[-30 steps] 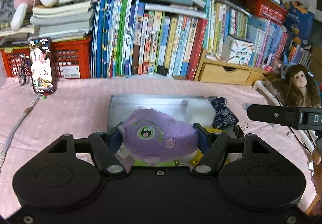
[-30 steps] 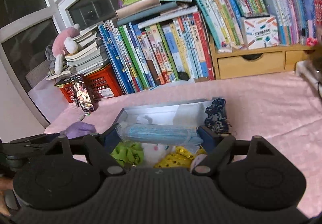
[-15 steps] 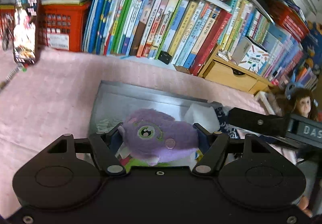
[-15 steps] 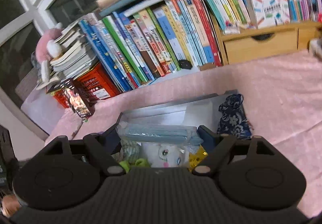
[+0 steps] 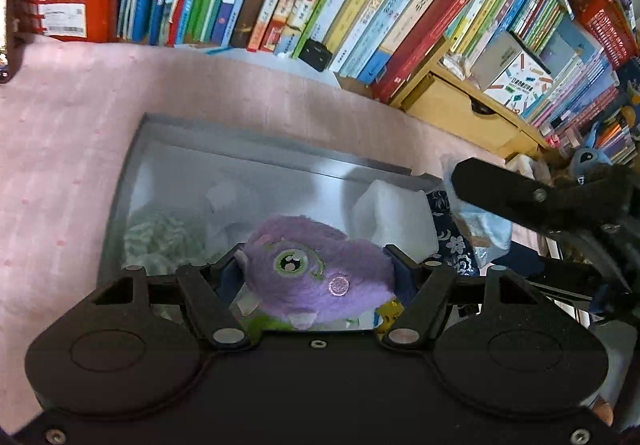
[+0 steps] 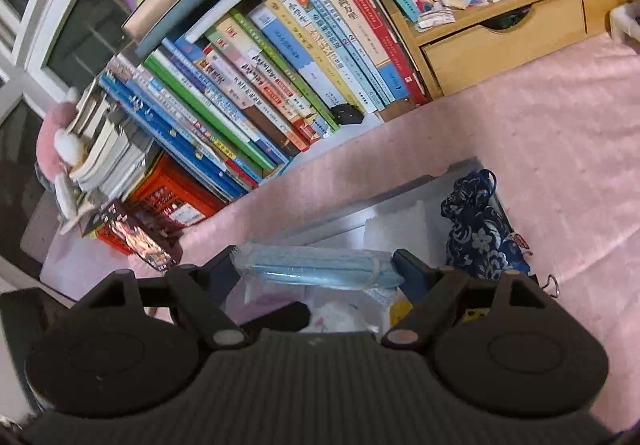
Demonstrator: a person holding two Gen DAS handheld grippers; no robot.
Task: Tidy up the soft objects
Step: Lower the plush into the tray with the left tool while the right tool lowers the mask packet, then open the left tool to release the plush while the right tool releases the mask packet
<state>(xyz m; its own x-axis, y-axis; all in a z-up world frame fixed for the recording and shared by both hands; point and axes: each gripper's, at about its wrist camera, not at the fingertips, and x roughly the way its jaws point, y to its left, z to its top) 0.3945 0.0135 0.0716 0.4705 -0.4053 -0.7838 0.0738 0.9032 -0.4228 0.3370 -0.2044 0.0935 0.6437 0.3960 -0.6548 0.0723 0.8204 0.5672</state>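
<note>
Purple plush toy [image 5: 316,273]: one, pinched in the left tool [image 5: 316,277], above the grey tray [image 5: 240,149].
Pack of blue masks [image 6: 316,269]: one, pinched in the right tool [image 6: 316,273], over the tray's right part.
White foam block [image 5: 394,213]: one, in the tray.
Pose: both tools tilted downward over the pink desk [image 5: 60,149].

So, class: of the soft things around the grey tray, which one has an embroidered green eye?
The fuzzy purple plush toy, held between the left gripper's jaws. The white foam block and the navy floral drawstring pouch are eyeless.
</note>
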